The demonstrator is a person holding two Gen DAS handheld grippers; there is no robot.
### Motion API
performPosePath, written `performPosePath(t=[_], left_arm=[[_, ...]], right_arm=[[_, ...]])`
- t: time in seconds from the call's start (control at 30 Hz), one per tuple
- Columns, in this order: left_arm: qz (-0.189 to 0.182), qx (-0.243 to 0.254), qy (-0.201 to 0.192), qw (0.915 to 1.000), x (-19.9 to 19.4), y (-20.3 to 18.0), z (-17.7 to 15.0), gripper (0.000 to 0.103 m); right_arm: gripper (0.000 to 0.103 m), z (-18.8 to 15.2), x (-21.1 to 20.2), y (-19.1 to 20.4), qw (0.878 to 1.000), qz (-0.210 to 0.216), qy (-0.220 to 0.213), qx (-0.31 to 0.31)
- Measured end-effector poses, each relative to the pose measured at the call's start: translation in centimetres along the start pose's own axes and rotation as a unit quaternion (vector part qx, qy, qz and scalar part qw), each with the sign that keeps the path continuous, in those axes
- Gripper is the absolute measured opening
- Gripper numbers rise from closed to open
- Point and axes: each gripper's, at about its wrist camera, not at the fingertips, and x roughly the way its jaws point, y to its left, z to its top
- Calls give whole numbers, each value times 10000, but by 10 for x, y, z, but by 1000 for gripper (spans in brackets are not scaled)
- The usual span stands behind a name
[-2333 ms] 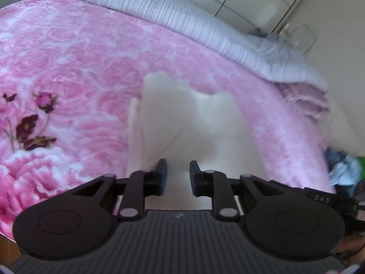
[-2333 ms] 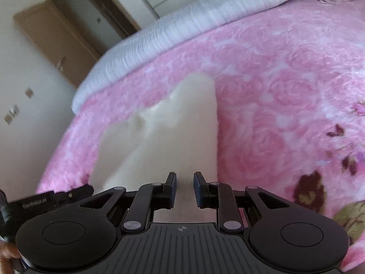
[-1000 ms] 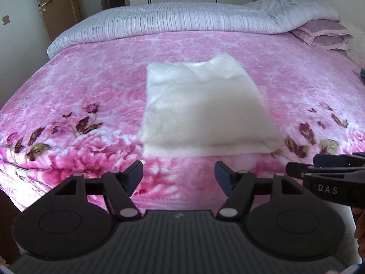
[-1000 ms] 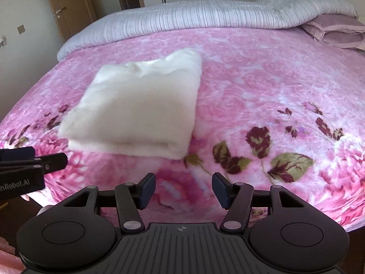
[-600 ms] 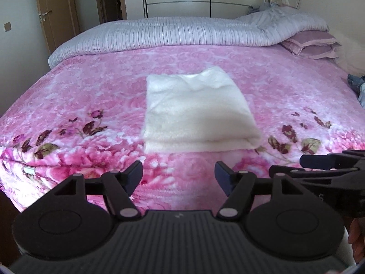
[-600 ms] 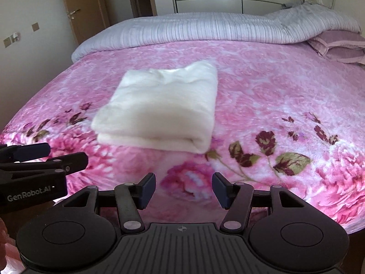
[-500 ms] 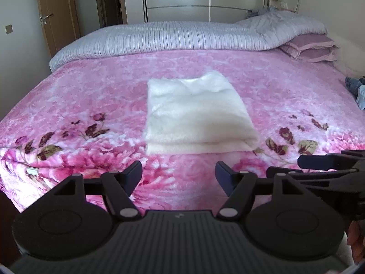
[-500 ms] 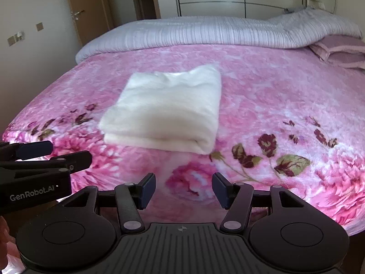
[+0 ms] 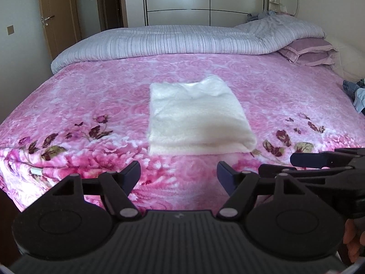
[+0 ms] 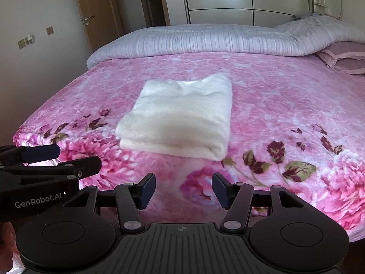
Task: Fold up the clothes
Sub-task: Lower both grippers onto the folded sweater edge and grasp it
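A fluffy white garment [image 9: 196, 116] lies folded into a neat rectangle on the pink floral blanket [image 9: 95, 105], near the bed's front edge; it also shows in the right wrist view [image 10: 180, 116]. My left gripper [image 9: 178, 174] is open and empty, held back from the bed's front edge. My right gripper [image 10: 183, 188] is open and empty too, beside the left one. Each gripper shows side-on in the other's view: the right gripper [image 9: 319, 162] and the left gripper [image 10: 52, 157].
A striped grey duvet [image 9: 182, 43] is rolled along the far side of the bed. Purple pillows [image 9: 310, 51] lie at the far right. A heap of blue clothes [image 9: 355, 93] sits at the right edge. A door [image 10: 93, 13] and wardrobe [image 9: 200, 0] stand behind.
Both grippers were nearly shut over the garment, then opened and pulled back from the bed. The folded garment stays where it was laid and looks smaller now.
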Motion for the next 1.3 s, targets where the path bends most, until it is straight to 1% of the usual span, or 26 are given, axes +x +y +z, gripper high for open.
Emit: performPosePath(t=[0.13, 0.23, 0.33, 0.43, 0.53, 0.7, 0.77, 0.83, 0.9, 0.93, 0.97, 1.0, 1.03, 1.1, 1.17, 1.23, 1.3], left_arm=[[-287, -231, 178, 9992, 21, 13, 9, 71], [-552, -519, 364, 9965, 41, 33, 20, 71], [-767, -903, 481, 9918, 64, 60, 36, 71], [-848, -1237, 553, 9871, 98, 85, 58, 71], [-828, -1370, 677, 9848, 139, 103, 82, 71], [-980, -1524, 765, 9805, 207, 121, 119, 70], [-1118, -1579, 812, 9777, 234, 125, 131, 66], [-1273, -1625, 882, 9745, 257, 126, 138, 64], [-1348, -1671, 988, 9717, 281, 125, 143, 59], [-1373, -1685, 1034, 9706, 290, 125, 144, 52], [-1444, -1708, 1060, 9689, 299, 126, 144, 43], [-1548, -1753, 1084, 9662, 307, 126, 143, 39], [-1633, -1802, 1104, 9637, 313, 126, 142, 35], [-1680, -1885, 1073, 9616, 317, 127, 138, 31], [-1720, -1932, 1014, 9606, 317, 130, 136, 20], [-1784, -2055, 932, 9577, 314, 137, 133, 15], [-1844, -2188, 845, 9544, 310, 145, 131, 13]], right_arm=[[59, 3, 13, -16, 9999, 54, 65, 126], [59, 9, 28, -44, 9989, 93, 182, 425], [58, 26, 47, -81, 9972, 148, 264, 683], [58, 53, 64, -113, 9957, 228, 180, 885], [58, 86, 90, -139, 9939, 469, 82, 999], [58, 117, 145, -158, 9889, 814, 211, 1222], [58, 129, 168, -165, 9864, 951, 263, 1311], [58, 142, 190, -172, 9837, 1089, 314, 1399], [58, 154, 212, -180, 9806, 1226, 366, 1487], [57, 160, 223, -184, 9788, 1291, 395, 1543], [56, 161, 232, -188, 9757, 1330, 451, 1685], [52, 160, 240, -192, 9729, 1362, 514, 1798], [41, 162, 248, -195, 9700, 1411, 585, 1890], [34, 160, 263, -199, 9627, 1548, 767, 2083], [33, 159, 270, -195, 9624, 1562, 802, 2073], [33, 162, 272, -186, 9676, 1498, 788, 1873], [33, 166, 274, -178, 9710, 1444, 792, 1735]])
